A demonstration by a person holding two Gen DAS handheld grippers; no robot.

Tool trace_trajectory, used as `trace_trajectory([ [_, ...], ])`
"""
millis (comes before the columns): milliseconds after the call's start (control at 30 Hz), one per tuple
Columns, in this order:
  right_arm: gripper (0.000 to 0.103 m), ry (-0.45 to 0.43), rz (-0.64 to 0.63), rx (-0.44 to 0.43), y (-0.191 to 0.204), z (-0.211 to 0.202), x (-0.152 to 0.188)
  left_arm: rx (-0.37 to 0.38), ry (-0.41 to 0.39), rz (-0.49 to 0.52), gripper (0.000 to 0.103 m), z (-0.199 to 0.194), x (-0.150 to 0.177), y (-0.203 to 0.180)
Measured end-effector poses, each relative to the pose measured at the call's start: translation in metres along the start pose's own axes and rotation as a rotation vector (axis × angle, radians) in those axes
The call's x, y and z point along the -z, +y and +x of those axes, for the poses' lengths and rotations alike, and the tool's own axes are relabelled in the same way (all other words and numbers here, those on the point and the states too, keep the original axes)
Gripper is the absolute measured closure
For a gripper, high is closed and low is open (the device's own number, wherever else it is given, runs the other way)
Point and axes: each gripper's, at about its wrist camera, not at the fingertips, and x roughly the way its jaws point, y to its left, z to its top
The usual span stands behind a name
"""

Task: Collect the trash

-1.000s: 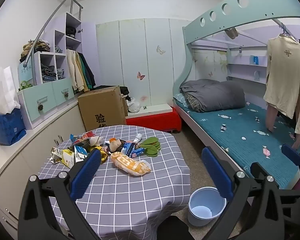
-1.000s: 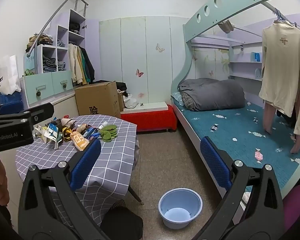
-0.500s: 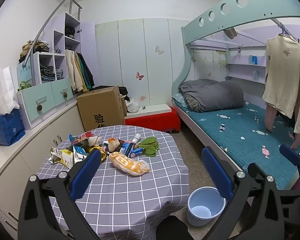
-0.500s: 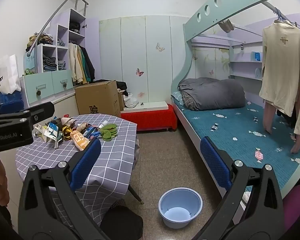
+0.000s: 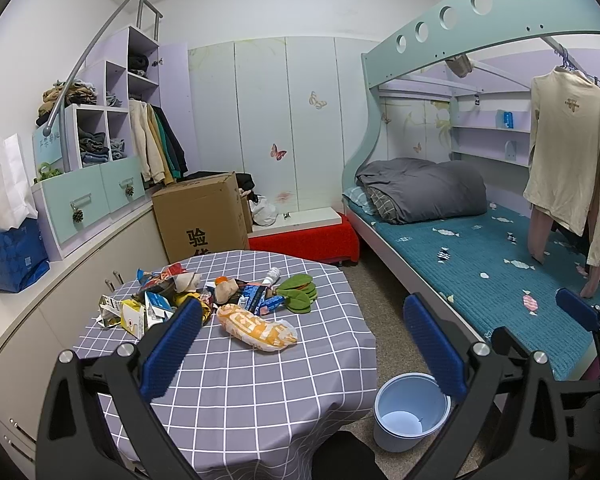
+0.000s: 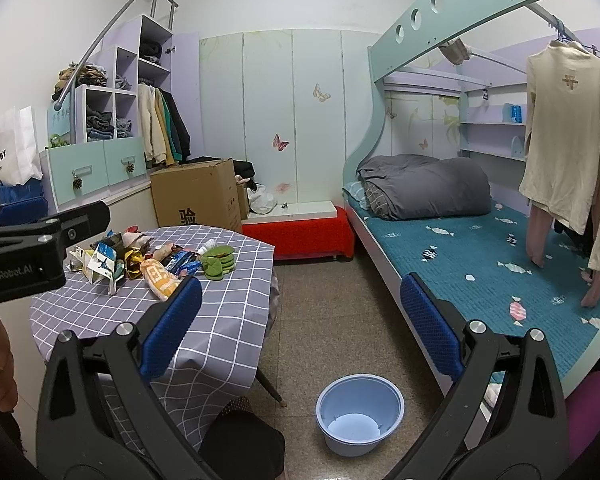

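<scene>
A heap of trash (image 5: 172, 300) lies on the far part of a round table with a grey checked cloth (image 5: 240, 392): wrappers, small cartons, an orange snack bag (image 5: 256, 328), green leaf-shaped pieces (image 5: 298, 292). The heap also shows in the right wrist view (image 6: 148, 260). A pale blue bucket (image 5: 410, 416) stands empty on the floor right of the table (image 6: 360, 412). My left gripper (image 5: 300, 344) is open and empty, held above the table's near part. My right gripper (image 6: 296, 320) is open and empty, over the floor between table and bed.
A bunk bed (image 5: 480, 256) with a teal mattress runs along the right. A cardboard box (image 5: 200, 216) and a red platform (image 5: 304, 240) stand behind the table. Cabinets and shelves (image 5: 88, 184) line the left wall. A shirt (image 5: 564, 160) hangs at right.
Both views have shifted only slightly; the left gripper has drifted a little. Both grippers remain open and empty.
</scene>
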Motion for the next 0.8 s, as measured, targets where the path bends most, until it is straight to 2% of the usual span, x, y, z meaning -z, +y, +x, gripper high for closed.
trace_trajectory([
  [800,0.006,0.008,-0.002,0.002,0.0048,0.0063,0.0074,0.001,0.005,0.002,0.004,-0.0015,-0.0004,-0.0021],
])
